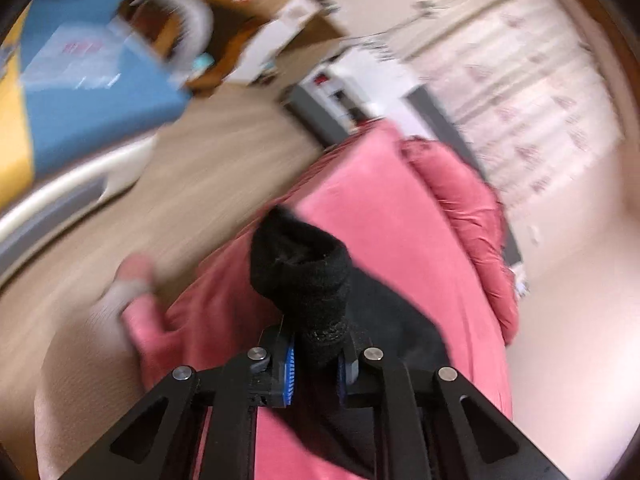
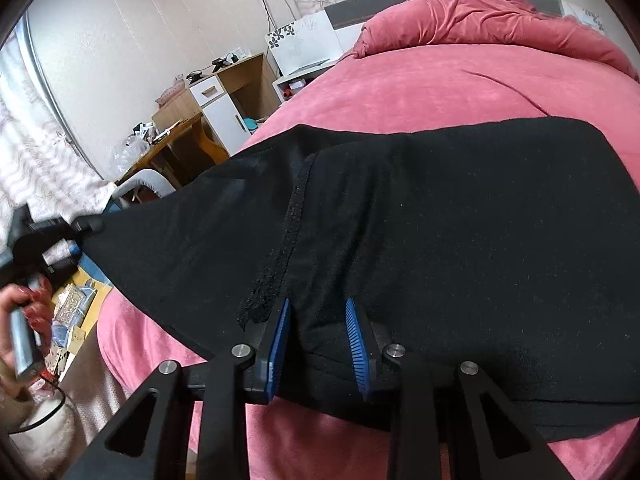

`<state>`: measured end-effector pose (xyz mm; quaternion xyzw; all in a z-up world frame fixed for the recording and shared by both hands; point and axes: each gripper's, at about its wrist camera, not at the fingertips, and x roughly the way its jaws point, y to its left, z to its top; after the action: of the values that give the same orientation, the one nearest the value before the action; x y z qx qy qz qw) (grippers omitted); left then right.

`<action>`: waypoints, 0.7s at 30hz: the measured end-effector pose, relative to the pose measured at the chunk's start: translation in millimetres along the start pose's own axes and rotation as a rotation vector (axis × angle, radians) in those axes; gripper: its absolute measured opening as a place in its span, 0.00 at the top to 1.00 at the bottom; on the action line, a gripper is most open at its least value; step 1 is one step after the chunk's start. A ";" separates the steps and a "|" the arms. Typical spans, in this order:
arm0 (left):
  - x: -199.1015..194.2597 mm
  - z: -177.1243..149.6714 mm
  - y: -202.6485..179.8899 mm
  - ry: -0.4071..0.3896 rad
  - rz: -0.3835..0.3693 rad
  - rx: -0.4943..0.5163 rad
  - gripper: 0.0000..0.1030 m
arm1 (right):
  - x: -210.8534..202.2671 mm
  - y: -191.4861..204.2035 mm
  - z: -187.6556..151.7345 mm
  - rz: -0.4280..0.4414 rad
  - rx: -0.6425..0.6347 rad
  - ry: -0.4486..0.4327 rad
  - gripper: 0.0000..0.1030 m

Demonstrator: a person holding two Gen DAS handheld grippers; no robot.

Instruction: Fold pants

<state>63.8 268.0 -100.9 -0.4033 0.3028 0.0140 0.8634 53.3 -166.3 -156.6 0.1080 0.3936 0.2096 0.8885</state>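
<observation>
Pants (image 2: 460, 220) lay black across the pink bed (image 2: 440, 84) — left gripper (image 1: 316, 364) clenched on a bunched end, right gripper (image 2: 316, 340) pinching the waist fabric.

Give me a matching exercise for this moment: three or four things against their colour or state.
Things:
1. pants
2. bed cover
3. left gripper
4. gripper pads

Descriptions:
A. pink
B. blue, ribbed
C. black, spread across the bed
D. shut on a bunched end of the fabric

Pairs: 1-C, 2-A, 3-D, 4-B
</observation>
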 end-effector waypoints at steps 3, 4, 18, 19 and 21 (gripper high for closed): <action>-8.1 2.7 -39.9 -0.019 -0.103 0.108 0.87 | -0.1 -0.3 0.5 -0.003 -0.004 -0.002 0.73; -9.9 2.7 -52.6 -0.020 -0.131 0.142 0.87 | -0.2 -1.1 0.0 0.001 0.000 -0.004 0.72; -10.3 -56.4 -214.3 0.108 -0.413 0.597 0.87 | -73.8 -102.4 0.4 -0.054 0.456 -0.170 0.54; -5.2 -65.5 -225.4 0.136 -0.433 0.626 0.87 | -76.6 -109.1 -4.1 -0.038 0.494 -0.178 0.55; 3.5 -79.3 -241.5 0.187 -0.464 0.665 0.87 | -83.7 -119.0 -9.7 0.015 0.566 -0.204 0.54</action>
<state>90.9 48.5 24.5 -0.1596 0.2691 -0.3163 0.8956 29.9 -310.1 -150.9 0.3748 0.3441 0.0860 0.8566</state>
